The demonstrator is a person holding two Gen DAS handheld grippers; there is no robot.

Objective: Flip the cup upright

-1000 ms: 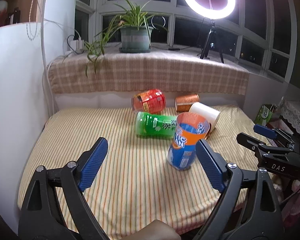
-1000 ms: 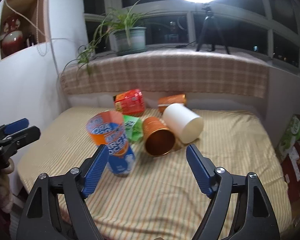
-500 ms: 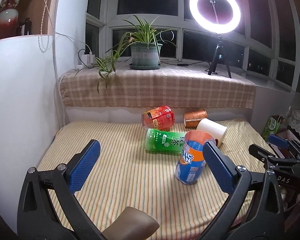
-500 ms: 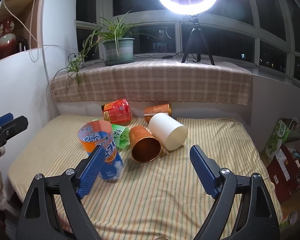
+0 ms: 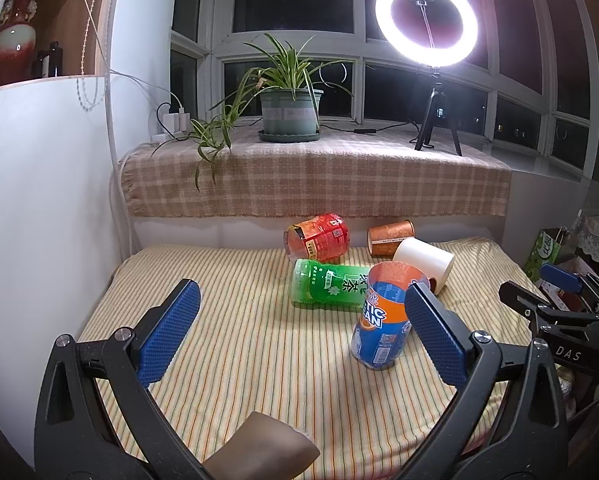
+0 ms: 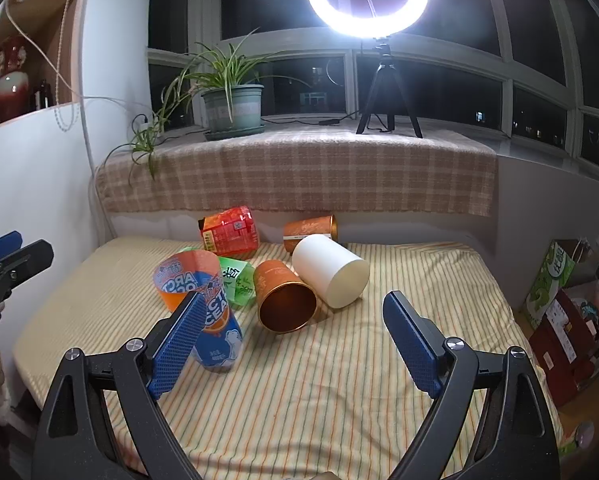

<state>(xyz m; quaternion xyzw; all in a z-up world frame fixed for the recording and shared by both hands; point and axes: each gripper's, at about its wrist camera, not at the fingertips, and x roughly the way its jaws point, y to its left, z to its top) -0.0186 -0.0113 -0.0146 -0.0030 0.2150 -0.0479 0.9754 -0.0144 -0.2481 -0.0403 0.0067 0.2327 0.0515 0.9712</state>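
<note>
A blue and orange cup (image 5: 383, 320) stands upright on the striped cloth (image 5: 239, 352), mouth up and leaning a little; it also shows in the right wrist view (image 6: 203, 308). A green cup (image 5: 331, 286), a red cup (image 5: 317, 236), a white cup (image 6: 329, 274) and two copper cups (image 6: 283, 300) (image 6: 309, 230) lie on their sides. My left gripper (image 5: 299, 328) is open and empty, back from the cups. My right gripper (image 6: 295, 336) is open and empty, in front of the near copper cup.
A potted plant (image 5: 289, 112) and a ring light on a tripod (image 5: 427, 28) stand on the checked sill behind. A white wall (image 5: 39, 200) is at the left. Boxes (image 6: 551, 276) stand past the cloth's right edge. The right gripper shows at the right of the left wrist view (image 5: 559, 312).
Both grippers have drawn back and risen away from the cups. The blue and orange cup stays standing where it was.
</note>
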